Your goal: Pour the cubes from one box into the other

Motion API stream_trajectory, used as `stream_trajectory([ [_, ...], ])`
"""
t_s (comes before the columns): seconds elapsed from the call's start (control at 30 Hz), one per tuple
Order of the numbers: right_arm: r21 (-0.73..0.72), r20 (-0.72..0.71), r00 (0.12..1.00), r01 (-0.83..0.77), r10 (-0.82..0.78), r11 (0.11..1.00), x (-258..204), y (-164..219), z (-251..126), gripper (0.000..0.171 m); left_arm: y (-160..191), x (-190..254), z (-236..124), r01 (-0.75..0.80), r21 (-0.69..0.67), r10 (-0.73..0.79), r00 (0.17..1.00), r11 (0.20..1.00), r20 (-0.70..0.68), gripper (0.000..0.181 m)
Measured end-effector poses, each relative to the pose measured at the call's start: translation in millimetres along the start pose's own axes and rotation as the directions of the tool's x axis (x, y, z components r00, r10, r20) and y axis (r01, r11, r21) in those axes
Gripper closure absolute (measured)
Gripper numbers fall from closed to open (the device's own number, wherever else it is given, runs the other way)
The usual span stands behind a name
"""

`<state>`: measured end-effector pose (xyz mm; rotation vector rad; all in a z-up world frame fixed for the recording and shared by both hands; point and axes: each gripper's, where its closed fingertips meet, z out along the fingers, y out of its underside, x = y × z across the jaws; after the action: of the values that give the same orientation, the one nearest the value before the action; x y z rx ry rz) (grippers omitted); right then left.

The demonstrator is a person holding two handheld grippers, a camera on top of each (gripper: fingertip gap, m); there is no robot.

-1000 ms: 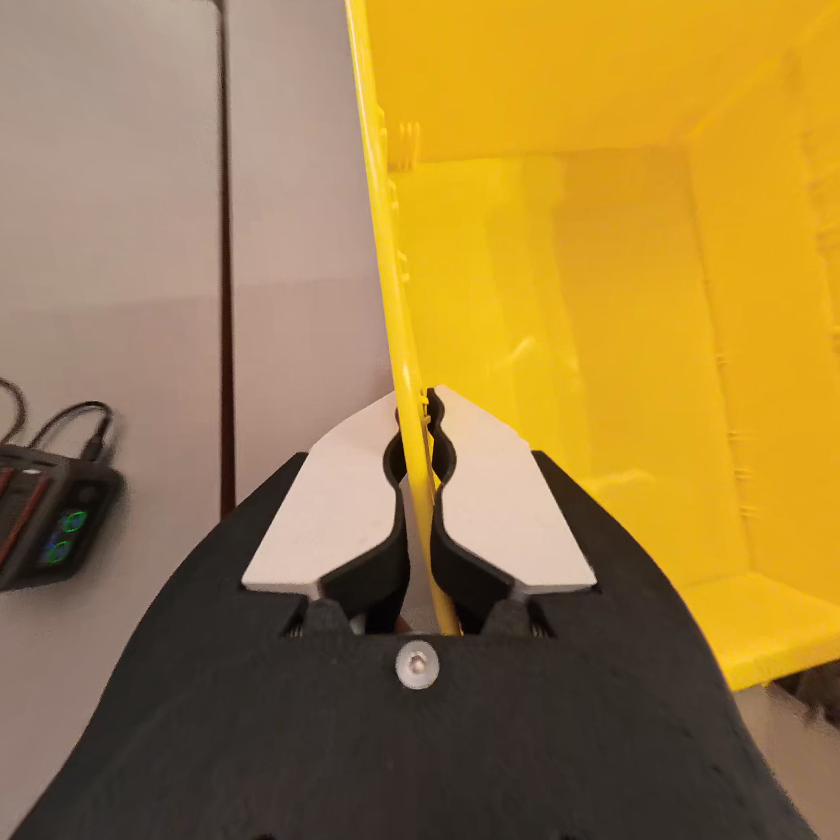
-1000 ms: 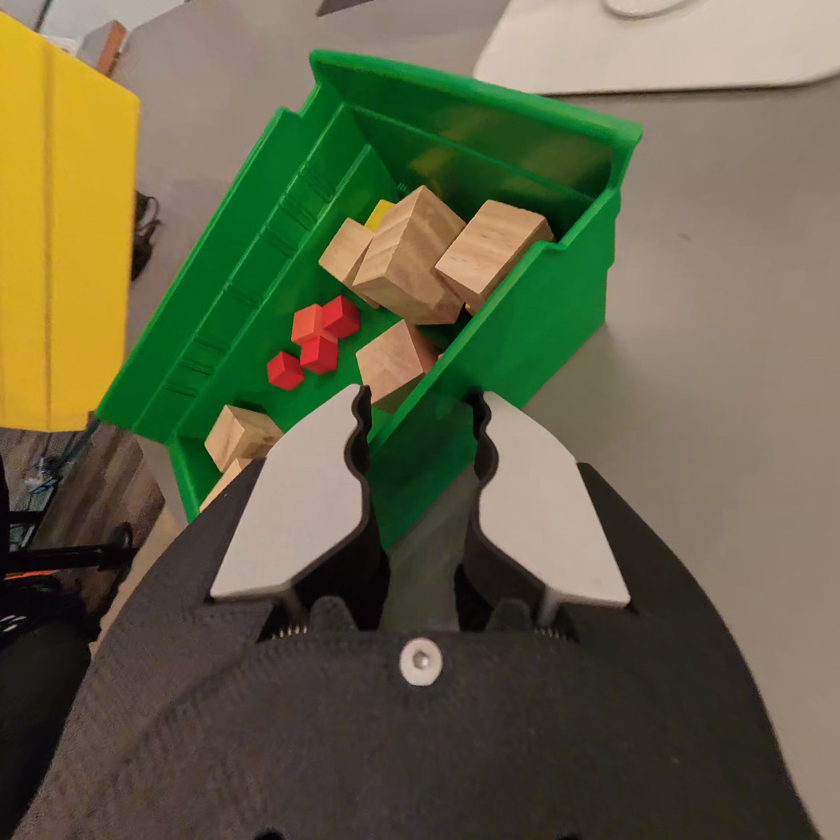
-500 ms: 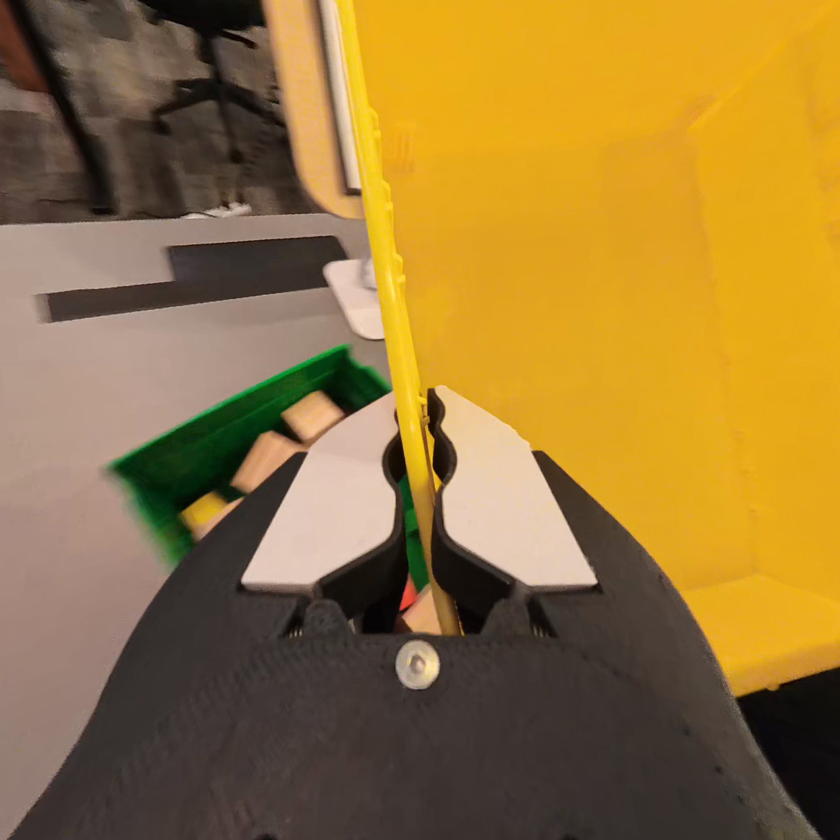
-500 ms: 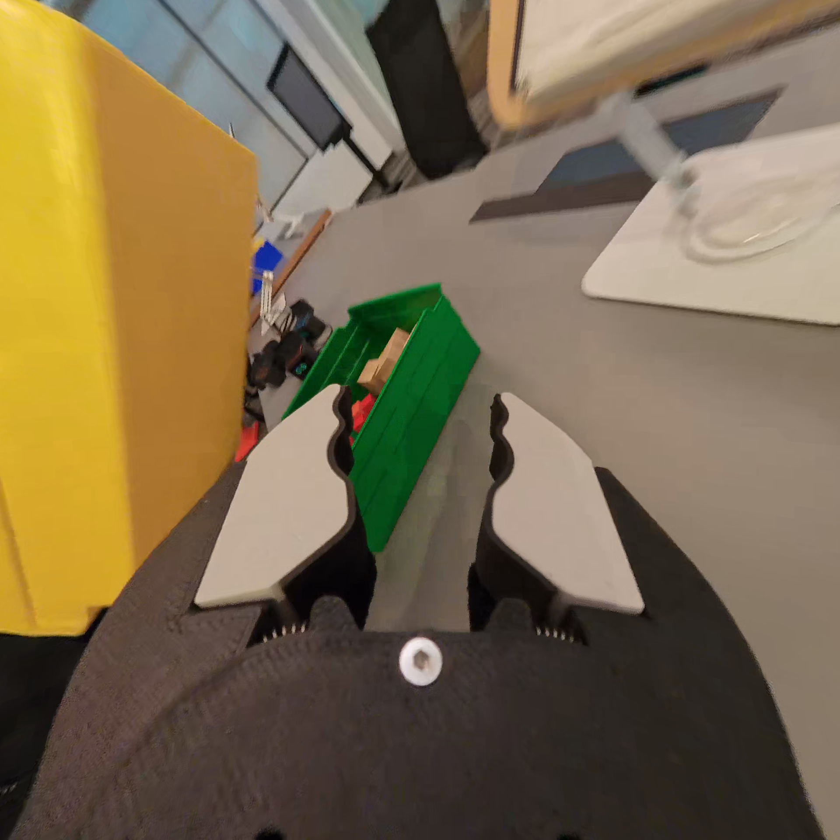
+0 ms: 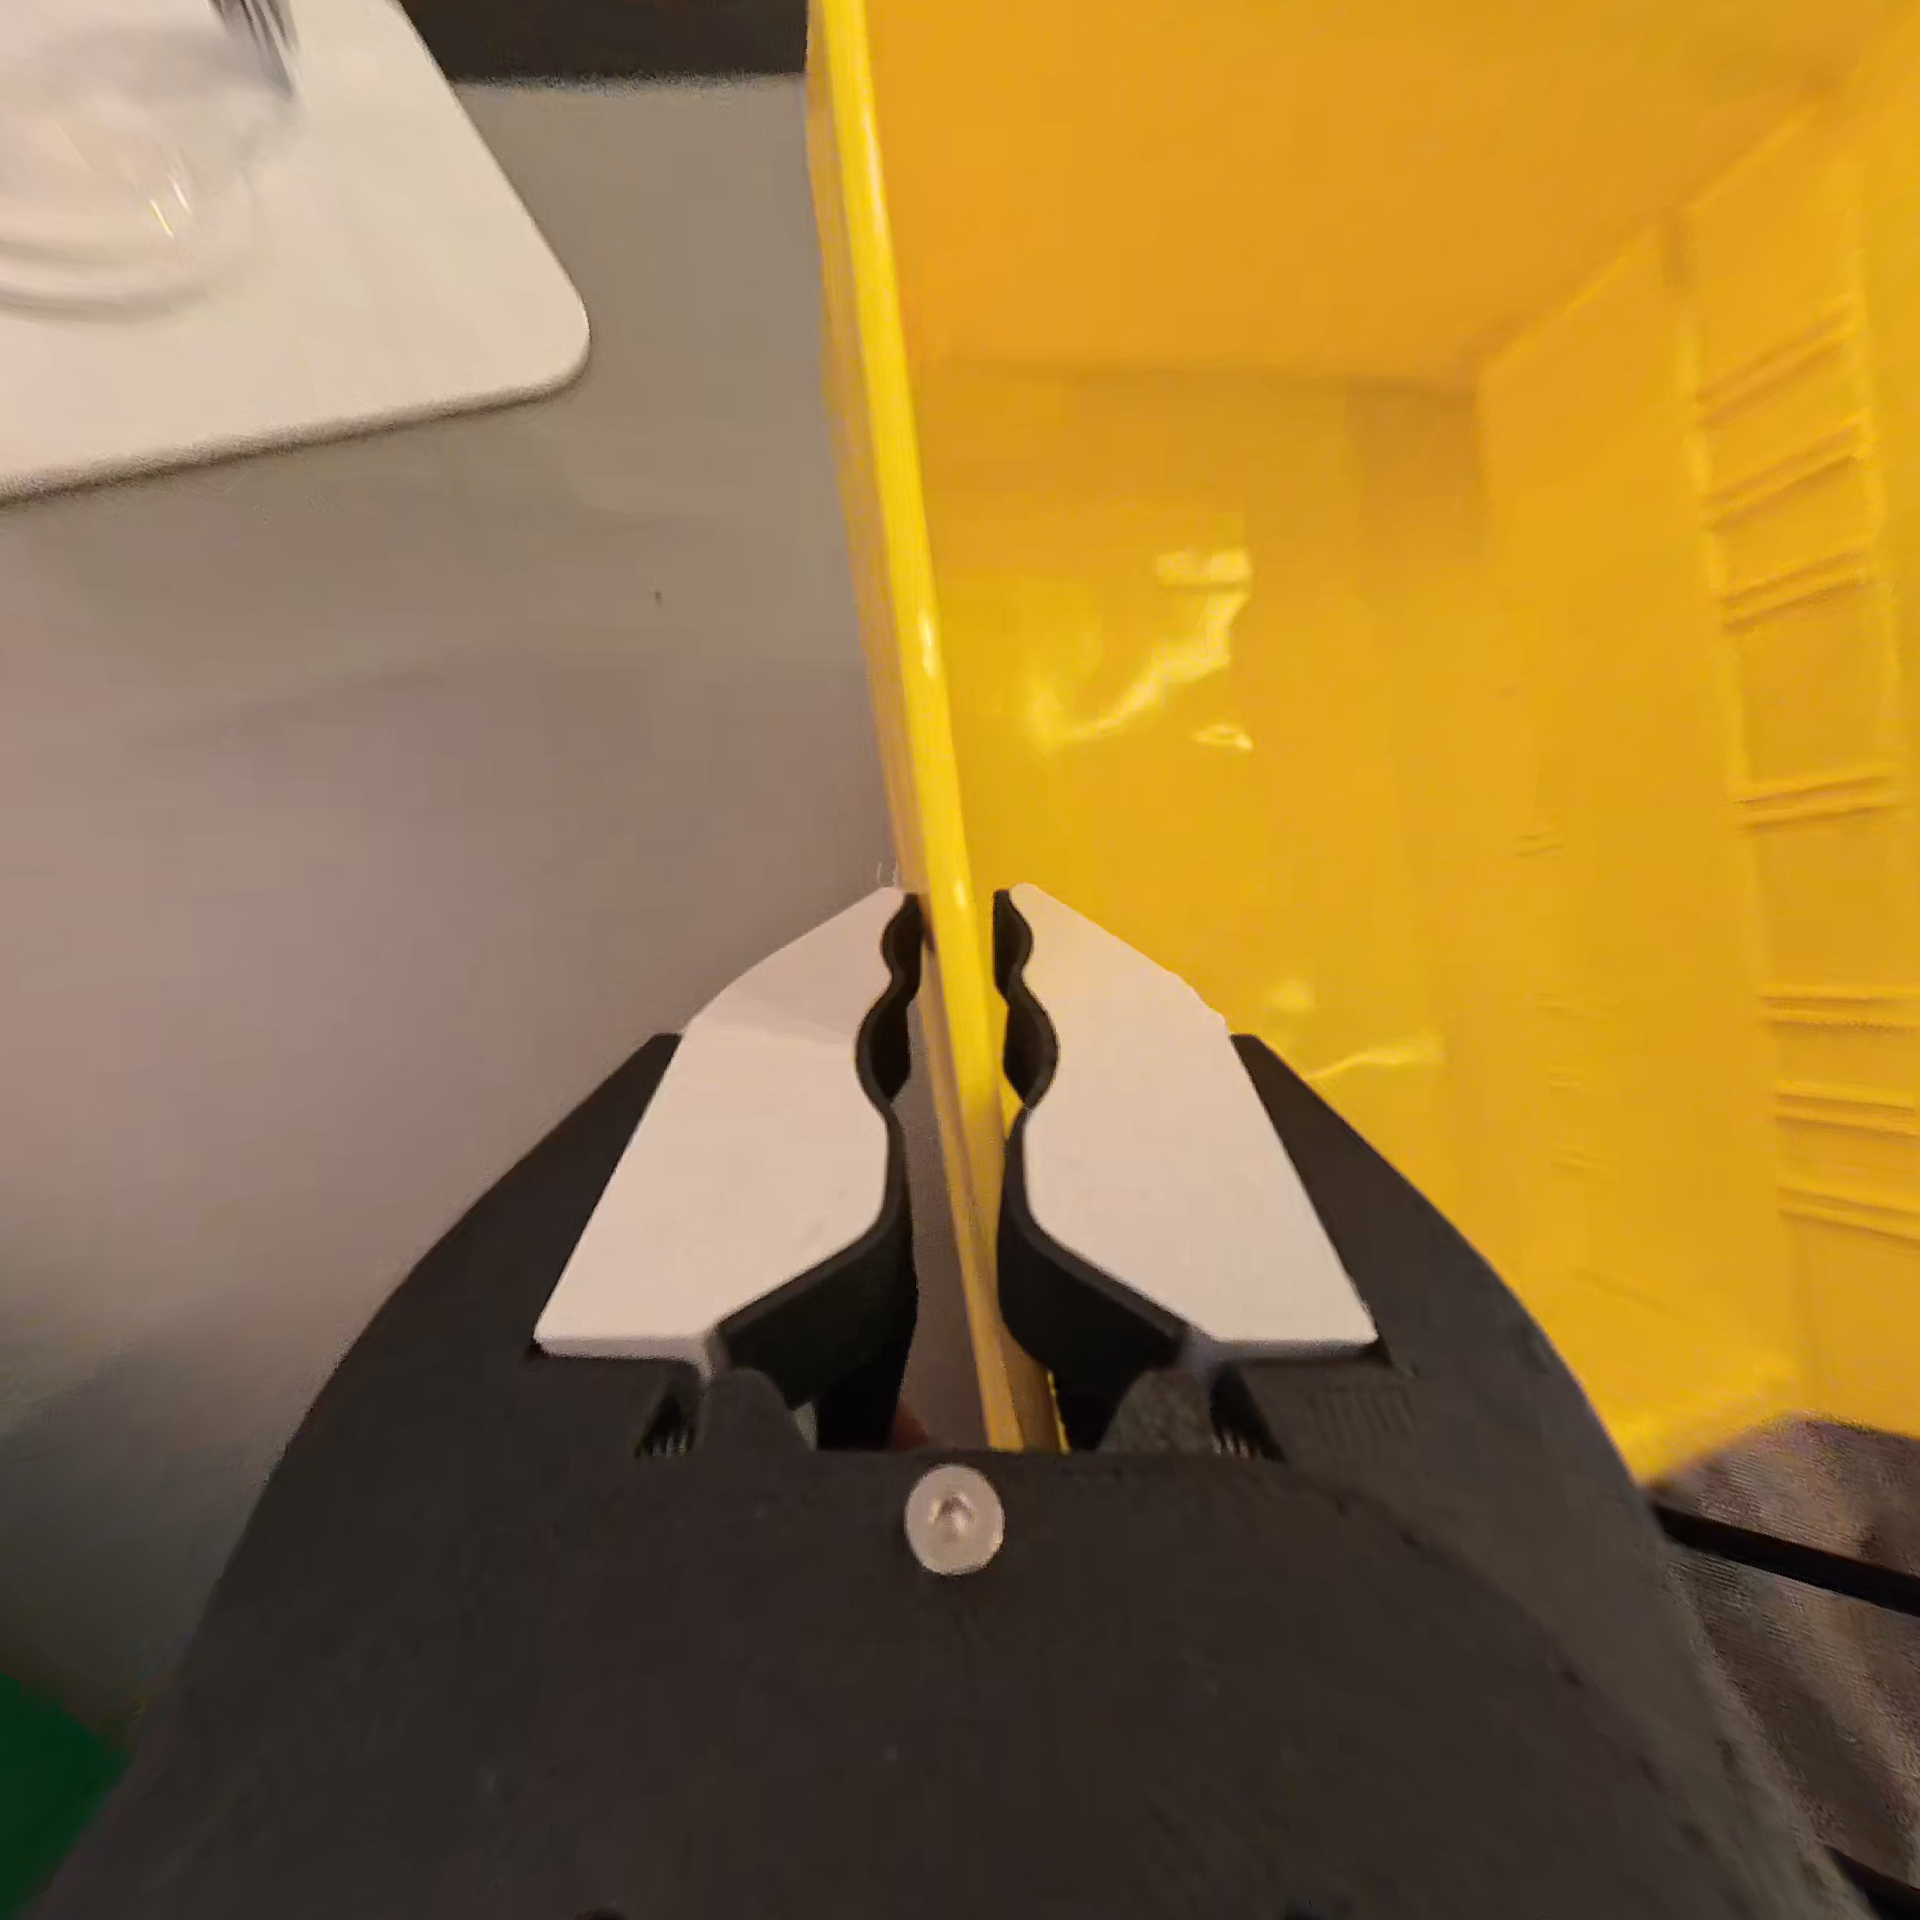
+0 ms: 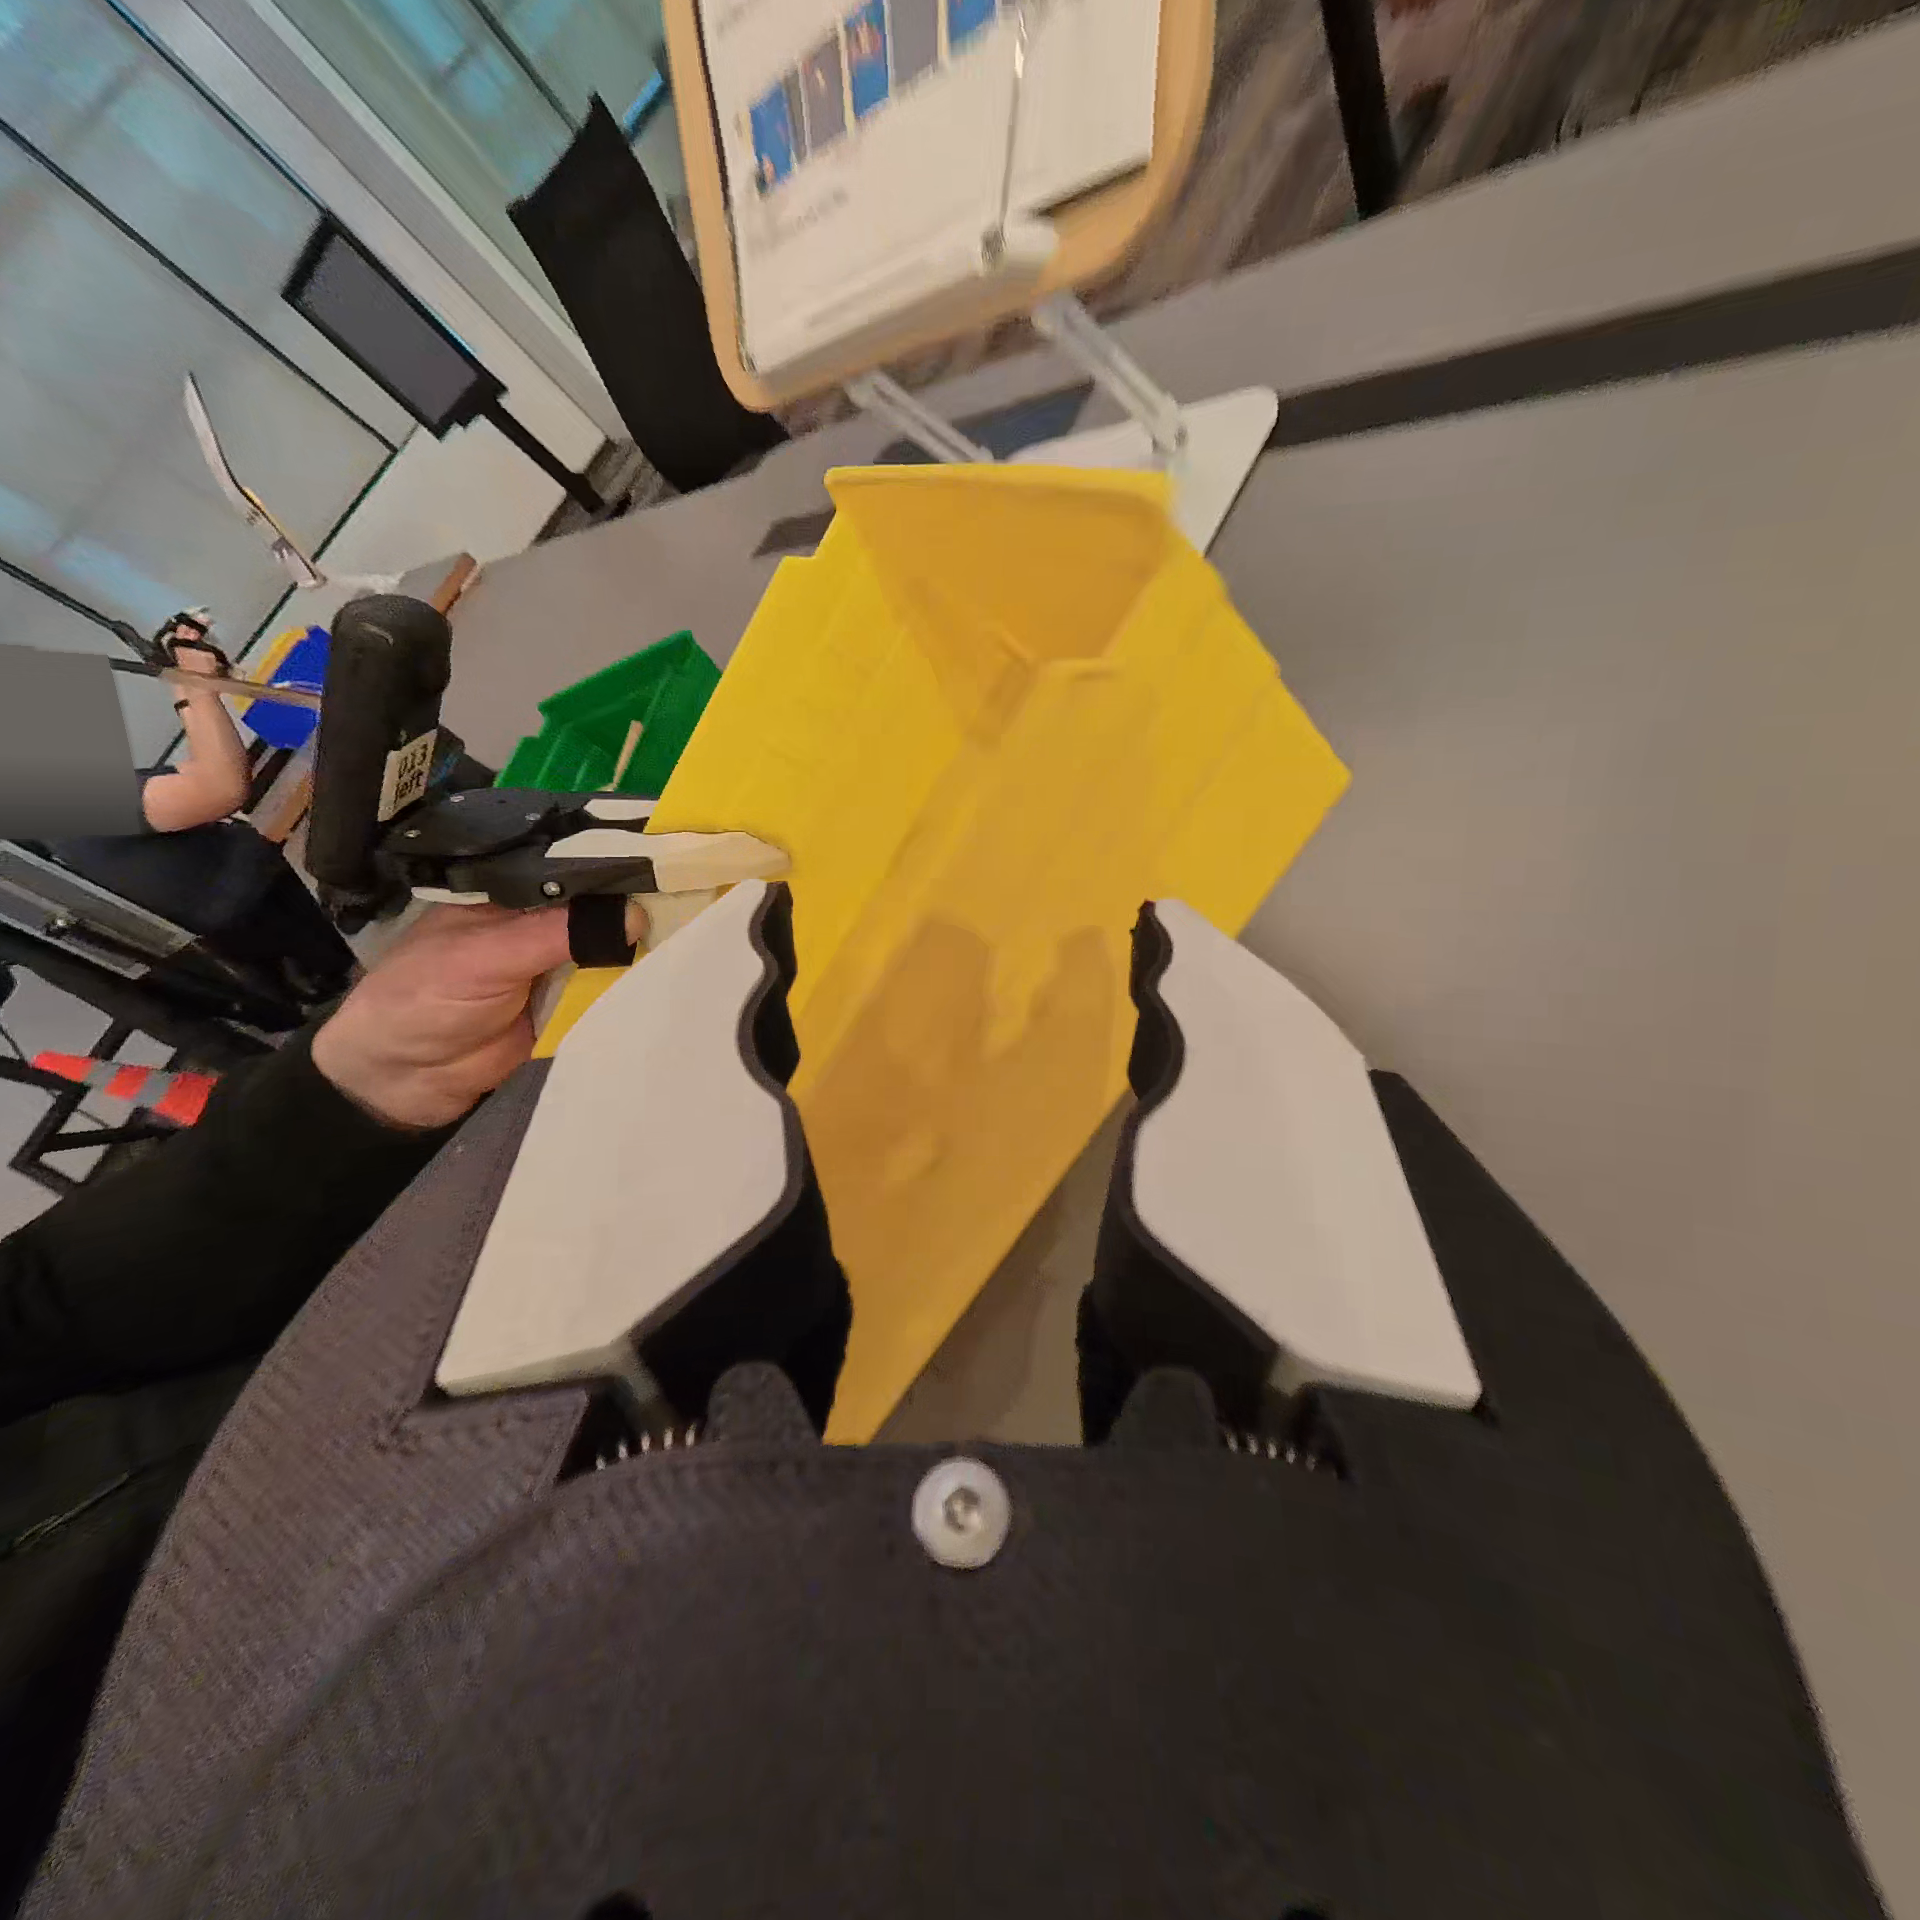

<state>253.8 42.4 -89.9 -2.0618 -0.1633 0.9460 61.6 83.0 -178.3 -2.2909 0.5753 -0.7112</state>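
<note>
The yellow box is empty inside, and my left gripper is shut on its thin side wall. In the right wrist view the yellow box lies tilted over the grey table, with the left gripper clamped on its left wall. My right gripper is open and empty, its two fingers standing either side of the box's near end. The green box sits behind the yellow one, with a bit of a wooden cube showing. A green corner shows at the bottom left of the left wrist view.
A white flat stand base lies on the grey table and carries a framed board. A hand in a black sleeve holds the left gripper. A blue box and a seated person are at the far left.
The left gripper swung round with the yellow box; the green box dropped out of its view. The right gripper left the green box and turned to the yellow box, fingers open wider.
</note>
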Motion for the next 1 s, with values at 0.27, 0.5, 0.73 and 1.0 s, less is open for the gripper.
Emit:
stream_trajectory([
  [0.27, -0.158, 0.036, 0.997, -0.068, 0.074, 0.985, 12.5, 61.3, 62.2, 0.11, 44.0, -7.7, 6.5, 0.217, 0.002, -0.217, 0.976, 0.976, -0.023, 0.141],
  [0.5, -0.14, -0.091, 0.947, 0.293, -0.307, 0.946, -29.2, 20.4, 47.7, 0.13, -8.4, 6.5, -89.5, 0.141, 0.329, -0.106, 0.987, 0.934, -0.123, 0.124],
  [0.73, -0.379, 0.406, 0.86, 0.467, -0.309, 0.799, -203.0, 64.5, 158.7, 0.145, -23.8, -135.7, -229.3, -0.083, 0.333, -0.027, 0.949, 0.939, 0.314, 0.119],
  [1.0, -0.631, 0.306, 0.895, 0.445, -0.324, 0.635, -228.2, 73.7, 330.7, 0.149, 30.9, -309.3, -260.0, 0.172, 0.042, -0.171, 0.863, 0.984, 0.475, 0.113],
])
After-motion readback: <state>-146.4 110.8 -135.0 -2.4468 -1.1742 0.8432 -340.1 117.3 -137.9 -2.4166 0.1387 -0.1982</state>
